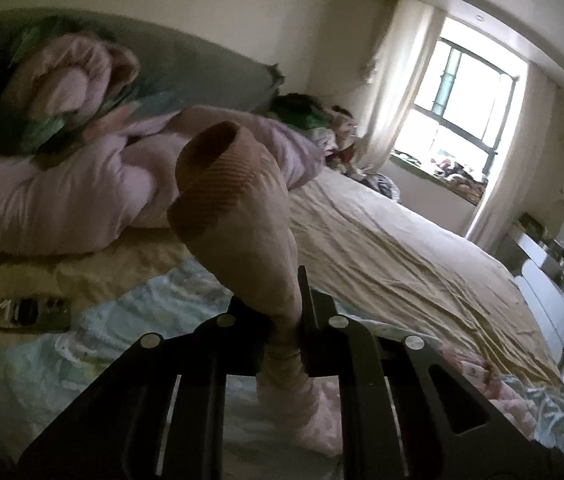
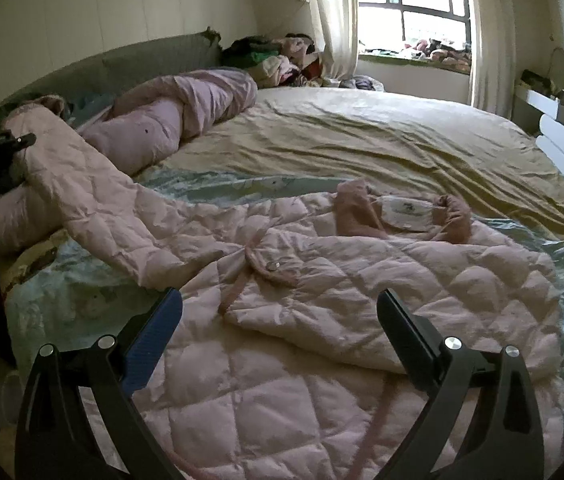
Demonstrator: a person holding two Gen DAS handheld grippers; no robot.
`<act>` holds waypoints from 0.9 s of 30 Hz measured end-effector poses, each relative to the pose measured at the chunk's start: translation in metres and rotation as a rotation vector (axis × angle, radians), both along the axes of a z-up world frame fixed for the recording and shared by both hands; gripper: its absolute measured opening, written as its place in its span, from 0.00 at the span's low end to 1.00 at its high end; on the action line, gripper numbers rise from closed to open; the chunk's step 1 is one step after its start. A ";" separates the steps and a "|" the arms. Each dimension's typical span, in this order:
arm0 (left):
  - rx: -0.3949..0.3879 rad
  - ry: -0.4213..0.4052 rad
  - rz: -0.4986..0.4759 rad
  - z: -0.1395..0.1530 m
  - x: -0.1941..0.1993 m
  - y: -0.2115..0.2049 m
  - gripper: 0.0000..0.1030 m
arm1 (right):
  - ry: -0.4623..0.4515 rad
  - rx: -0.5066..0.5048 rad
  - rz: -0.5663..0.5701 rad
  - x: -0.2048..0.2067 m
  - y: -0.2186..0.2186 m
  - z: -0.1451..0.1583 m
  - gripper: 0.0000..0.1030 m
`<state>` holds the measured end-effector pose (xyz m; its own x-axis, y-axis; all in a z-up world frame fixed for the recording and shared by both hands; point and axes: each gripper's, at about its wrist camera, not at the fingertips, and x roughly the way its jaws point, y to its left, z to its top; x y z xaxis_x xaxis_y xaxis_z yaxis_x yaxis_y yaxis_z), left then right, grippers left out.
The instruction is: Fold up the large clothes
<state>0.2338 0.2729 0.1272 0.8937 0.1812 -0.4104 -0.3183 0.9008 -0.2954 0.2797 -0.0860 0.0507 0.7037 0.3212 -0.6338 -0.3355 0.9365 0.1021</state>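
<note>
Left wrist: fingers [image 1: 286,312] clamped on jacket sleeve [image 1: 237,184]; right fingers [image 2: 279,312] apart, label [image 2: 406,210] illegible

Jacket [image 2: 322,280] spread on bed [image 2: 402,148], sleeve [image 2: 93,196] stretching left, rolled duvet [image 2: 185,108] behind, window [image 2: 414,4] beyond bed

1. I see a pale pink quilted jacket [image 2: 322,280] spread on the bed, front side up, collar toward the window.
2. Its front flap lies folded back near the snap, exposing the lining.
3. One sleeve [image 2: 93,204] stretches out to the left, raised at its end.
4. The ribbed tan cuff [image 1: 217,176] stands upright and open.
</note>
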 end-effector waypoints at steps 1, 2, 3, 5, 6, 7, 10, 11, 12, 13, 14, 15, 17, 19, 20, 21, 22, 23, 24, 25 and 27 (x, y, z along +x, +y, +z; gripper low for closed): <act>0.015 -0.005 -0.013 0.005 -0.001 -0.010 0.05 | -0.007 0.006 -0.005 -0.003 -0.005 0.003 0.94; 0.025 -0.008 -0.025 0.008 -0.001 -0.018 0.05 | -0.009 0.012 -0.010 -0.005 -0.010 0.005 0.94; 0.034 -0.010 -0.036 0.011 -0.002 -0.026 0.05 | -0.009 0.019 -0.017 -0.007 -0.016 0.006 0.94; 0.051 -0.016 -0.057 0.016 -0.005 -0.042 0.05 | -0.001 0.031 -0.025 -0.010 -0.027 0.006 0.94; 0.057 -0.018 -0.068 0.017 -0.006 -0.049 0.05 | 0.001 0.035 -0.032 -0.012 -0.032 0.005 0.94; 0.060 -0.020 -0.082 0.019 -0.007 -0.057 0.05 | 0.003 0.037 -0.040 -0.014 -0.037 0.004 0.94; 0.090 -0.021 -0.137 0.023 -0.008 -0.088 0.04 | 0.013 0.055 -0.064 -0.022 -0.052 0.000 0.94; 0.097 -0.021 -0.152 0.024 -0.008 -0.097 0.04 | 0.019 0.060 -0.079 -0.024 -0.059 -0.002 0.94; 0.105 -0.021 -0.170 0.025 -0.008 -0.108 0.04 | 0.025 0.063 -0.095 -0.027 -0.065 -0.004 0.94; 0.113 -0.021 -0.193 0.025 -0.008 -0.120 0.04 | 0.029 0.065 -0.108 -0.028 -0.072 -0.005 0.94; 0.115 -0.021 -0.209 0.026 -0.008 -0.129 0.04 | 0.033 0.068 -0.123 -0.030 -0.078 -0.008 0.94; 0.116 -0.022 -0.227 0.025 -0.007 -0.138 0.04 | 0.037 0.067 -0.142 -0.032 -0.085 -0.009 0.94; 0.127 -0.021 -0.271 0.023 -0.005 -0.163 0.04 | 0.039 0.067 -0.165 -0.036 -0.097 -0.011 0.94; 0.131 -0.016 -0.321 0.019 -0.002 -0.185 0.04 | 0.036 0.068 -0.193 -0.042 -0.112 -0.012 0.94; 0.131 -0.014 -0.338 0.017 0.000 -0.193 0.04 | 0.036 0.069 -0.207 -0.044 -0.121 -0.013 0.94; 0.130 -0.010 -0.367 0.014 0.001 -0.205 0.04 | 0.037 0.069 -0.228 -0.047 -0.130 -0.014 0.94; 0.132 -0.007 -0.387 0.011 0.002 -0.214 0.04 | 0.038 0.070 -0.244 -0.048 -0.137 -0.016 0.94; 0.135 -0.002 -0.413 0.006 0.002 -0.226 0.04 | 0.040 0.073 -0.260 -0.049 -0.145 -0.017 0.94; 0.139 0.005 -0.442 0.001 0.004 -0.238 0.04 | 0.042 0.077 -0.277 -0.051 -0.153 -0.018 0.94; 0.143 0.012 -0.469 -0.005 0.004 -0.250 0.04 | 0.045 0.079 -0.297 -0.052 -0.162 -0.020 0.94; 0.159 0.027 -0.508 -0.015 0.006 -0.267 0.04 | 0.051 0.083 -0.330 -0.056 -0.178 -0.024 0.94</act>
